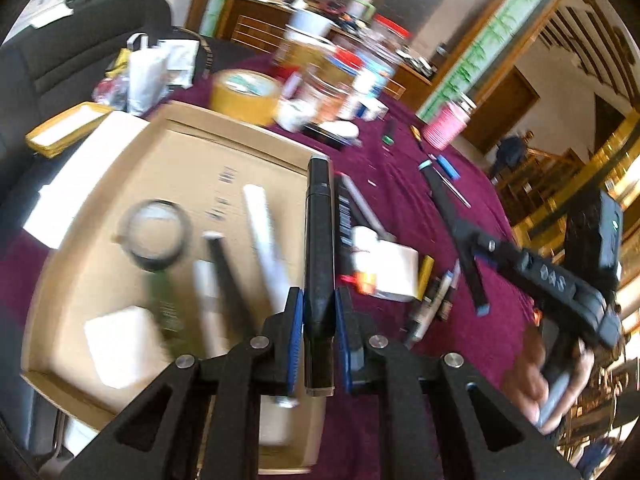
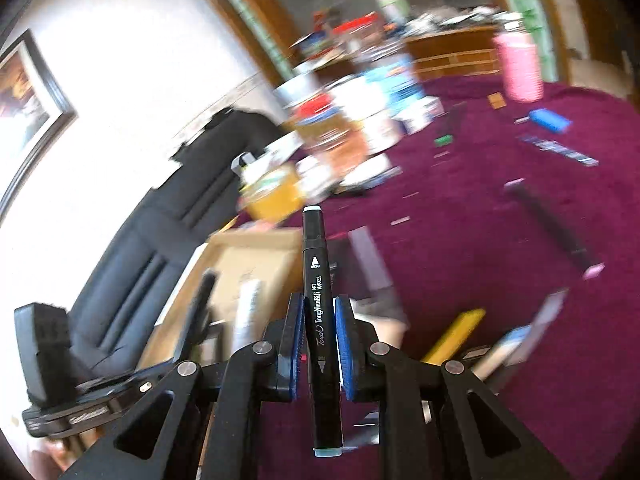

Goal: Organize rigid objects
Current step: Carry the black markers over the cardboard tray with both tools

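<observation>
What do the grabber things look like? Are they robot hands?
They are hand-held tools. The left gripper and the right gripper look alike: black angular plastic arms with triangular cut-outs, silver round bolts at the joints, and blue ribbed pads on both fingers. Seen from the left camera, the right one carries raised lettering and a black box with a small green light.

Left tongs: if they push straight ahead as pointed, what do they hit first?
Probably the far wall of the cardboard box. The left tongs grip a black marker whose tip points at that edge, so the marker would touch first. Blur leaves depth uncertain.
</observation>
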Demonstrator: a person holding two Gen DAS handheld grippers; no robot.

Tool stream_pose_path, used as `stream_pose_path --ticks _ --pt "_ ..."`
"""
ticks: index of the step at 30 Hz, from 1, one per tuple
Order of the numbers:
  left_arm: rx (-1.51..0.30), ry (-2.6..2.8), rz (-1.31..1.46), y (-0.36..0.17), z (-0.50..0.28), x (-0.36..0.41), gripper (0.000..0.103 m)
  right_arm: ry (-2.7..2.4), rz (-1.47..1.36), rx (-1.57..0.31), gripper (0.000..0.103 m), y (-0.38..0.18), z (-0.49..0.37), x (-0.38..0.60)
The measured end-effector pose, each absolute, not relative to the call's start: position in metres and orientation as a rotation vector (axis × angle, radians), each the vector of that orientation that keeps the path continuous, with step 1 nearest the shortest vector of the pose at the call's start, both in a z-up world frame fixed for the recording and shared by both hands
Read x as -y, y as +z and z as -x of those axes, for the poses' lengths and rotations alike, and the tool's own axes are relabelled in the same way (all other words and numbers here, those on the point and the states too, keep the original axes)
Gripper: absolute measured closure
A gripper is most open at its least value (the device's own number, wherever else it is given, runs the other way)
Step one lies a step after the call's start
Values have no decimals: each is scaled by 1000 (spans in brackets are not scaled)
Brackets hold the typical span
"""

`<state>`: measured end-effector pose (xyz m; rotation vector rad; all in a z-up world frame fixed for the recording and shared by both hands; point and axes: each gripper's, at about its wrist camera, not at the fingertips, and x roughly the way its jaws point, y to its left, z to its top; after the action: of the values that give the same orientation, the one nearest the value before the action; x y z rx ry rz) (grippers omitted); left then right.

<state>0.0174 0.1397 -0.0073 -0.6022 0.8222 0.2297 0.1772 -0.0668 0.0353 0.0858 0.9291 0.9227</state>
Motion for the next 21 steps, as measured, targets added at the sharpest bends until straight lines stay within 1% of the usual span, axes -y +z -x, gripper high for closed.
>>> stream_pose_path --ticks 6,9,15,21 --pt "-817 312 588 -9 9 -191 88 1028 3 -983 86 10 -131 -14" --pt "-834 341 582 -15 21 -211 88 1031 46 -1006 86 0 -120 -39" --pt "-908 364 554 -35 29 -236 88 984 102 -1042 86 -19 -122 -68" --pt "-967 341 528 -52 24 -246 88 974 137 -1069 86 -31 -126 -84"
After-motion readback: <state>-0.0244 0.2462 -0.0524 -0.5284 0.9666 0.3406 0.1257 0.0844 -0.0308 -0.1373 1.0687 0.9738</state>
